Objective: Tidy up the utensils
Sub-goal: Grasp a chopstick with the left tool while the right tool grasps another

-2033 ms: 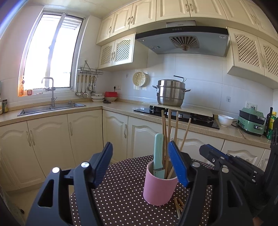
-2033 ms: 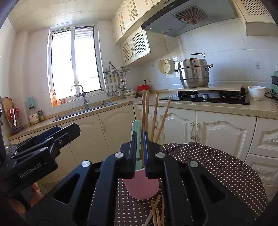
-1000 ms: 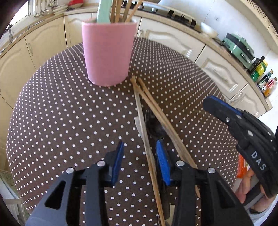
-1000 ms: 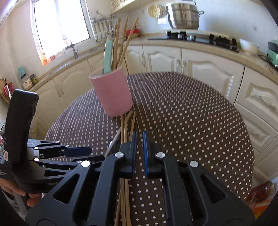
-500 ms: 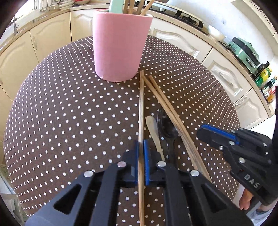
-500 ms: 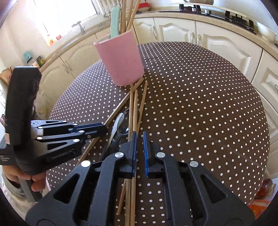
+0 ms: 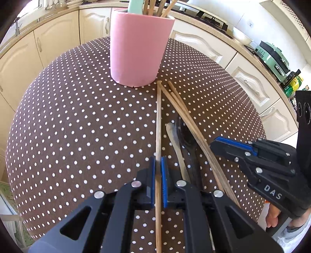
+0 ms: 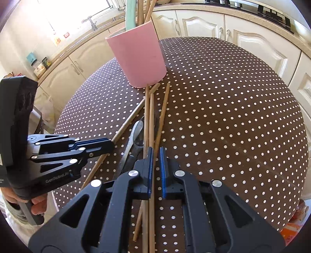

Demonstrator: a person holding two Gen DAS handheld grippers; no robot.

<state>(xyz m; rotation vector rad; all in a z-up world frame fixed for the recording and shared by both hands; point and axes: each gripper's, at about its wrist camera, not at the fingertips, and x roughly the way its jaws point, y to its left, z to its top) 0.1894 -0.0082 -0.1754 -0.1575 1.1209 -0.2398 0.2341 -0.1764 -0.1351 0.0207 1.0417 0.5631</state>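
Note:
A pink cup [image 7: 140, 48] [image 8: 138, 58] stands on the dotted brown table [image 7: 68, 126], with chopsticks and a mint-green utensil [image 7: 135, 5] in it. My left gripper [image 7: 158, 162] [image 8: 111, 144] is shut on one wooden chopstick [image 7: 158, 116] [image 8: 128, 119] whose far end lies by the cup's base. Several loose chopsticks [image 7: 194, 132] [image 8: 149, 116] fan out beside it, over a pale spoon [image 7: 173, 134] and a dark spoon [image 7: 186, 136]. My right gripper [image 8: 156, 153] [image 7: 212, 145] hovers over those chopsticks, shut with nothing between its pads.
Cream kitchen cabinets and a counter ring the round table's far side. A stove and a green appliance [image 7: 274, 58] sit on the counter to the right. The table edge [image 8: 303, 155] curves close on the right. A hand [image 8: 38, 204] holds the left gripper's handle.
The left gripper's jaws closed on the single chopstick and it moved nearer the cup. The right gripper tipped down and sank over the loose chopsticks, still shut.

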